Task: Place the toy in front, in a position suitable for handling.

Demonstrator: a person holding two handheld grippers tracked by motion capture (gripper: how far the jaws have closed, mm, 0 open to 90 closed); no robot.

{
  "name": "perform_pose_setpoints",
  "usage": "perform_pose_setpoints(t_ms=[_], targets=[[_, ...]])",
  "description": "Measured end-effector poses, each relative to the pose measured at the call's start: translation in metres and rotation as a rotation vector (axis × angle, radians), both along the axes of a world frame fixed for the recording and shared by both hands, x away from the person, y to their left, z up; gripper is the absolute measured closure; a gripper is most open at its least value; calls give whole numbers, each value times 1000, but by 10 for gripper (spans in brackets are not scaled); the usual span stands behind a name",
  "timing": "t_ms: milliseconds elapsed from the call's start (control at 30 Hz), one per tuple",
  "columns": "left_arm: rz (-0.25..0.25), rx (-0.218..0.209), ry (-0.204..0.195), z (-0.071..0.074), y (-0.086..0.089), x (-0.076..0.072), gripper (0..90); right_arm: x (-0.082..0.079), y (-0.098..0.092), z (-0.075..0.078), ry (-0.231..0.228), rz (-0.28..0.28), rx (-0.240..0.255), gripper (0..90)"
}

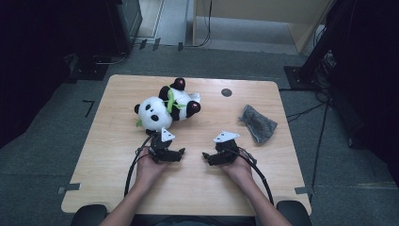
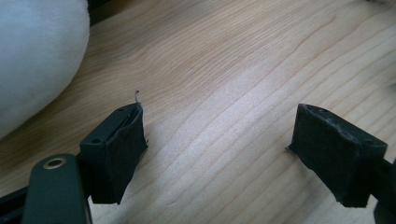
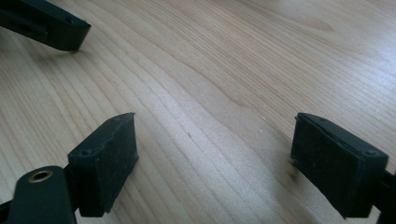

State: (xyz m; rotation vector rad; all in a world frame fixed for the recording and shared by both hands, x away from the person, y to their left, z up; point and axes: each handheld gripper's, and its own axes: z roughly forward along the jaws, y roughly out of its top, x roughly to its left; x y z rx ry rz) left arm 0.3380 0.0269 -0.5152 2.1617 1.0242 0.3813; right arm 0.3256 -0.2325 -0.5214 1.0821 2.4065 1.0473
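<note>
Left tool (image 1: 181, 153) low over the surface (image 1: 108, 155), jaws spread, bare wood between the pads (image 2: 116, 154). Plush panda (image 1: 167, 106) sits just beyond it, toward the far edge, white body close at its left side in the left gripper view. Panda lies on its back, long axis slanted: head toward the left tool, feet pointing to the far right. Right tool (image 1: 206, 156) faces the left tool across a small gap, jaws likewise apart and holding nothing. Open wood on its near side to the surface's front edge. Grey pouch (image 1: 258, 123) lies beyond and right of it, near the right edge, well apart.
</note>
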Motion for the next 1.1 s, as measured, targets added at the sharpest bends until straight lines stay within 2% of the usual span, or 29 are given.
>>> perform_pose_setpoints(t_ms=[133, 333, 367, 467, 533, 667, 733, 900, 1100], targets=[[10, -19, -5, 5, 4, 0, 170, 1, -1, 2, 9, 3, -7, 195], [14, -31, -17, 14, 10, 1, 172, 2, -3, 5, 26, -4, -2, 217], [7, -47, -18, 17, 13, 2, 233, 2, -4, 8, 17, -2, 3, 232], [2, -72, -22, 24, 17, 2, 250, 1, -7, 12, 9, -14, 18, 240], [0, -70, -40, 29, 18, 1, 250, 2, -10, 14, 4, -18, 24, 246], [10, -72, -50, 36, 22, 4, 251, 2, -15, 18, 3, -33, 47, 256], [12, -58, -60, 40, 23, 6, 251, 2, -16, 19, 1, -32, 54, 261], [14, -85, -85, 54, 26, 11, 251, 1, -18, 21, -2, -32, 55, 273], [14, -72, -105, 66, 28, 20, 254, 2, -21, 24, 1, -27, 59, 297]])
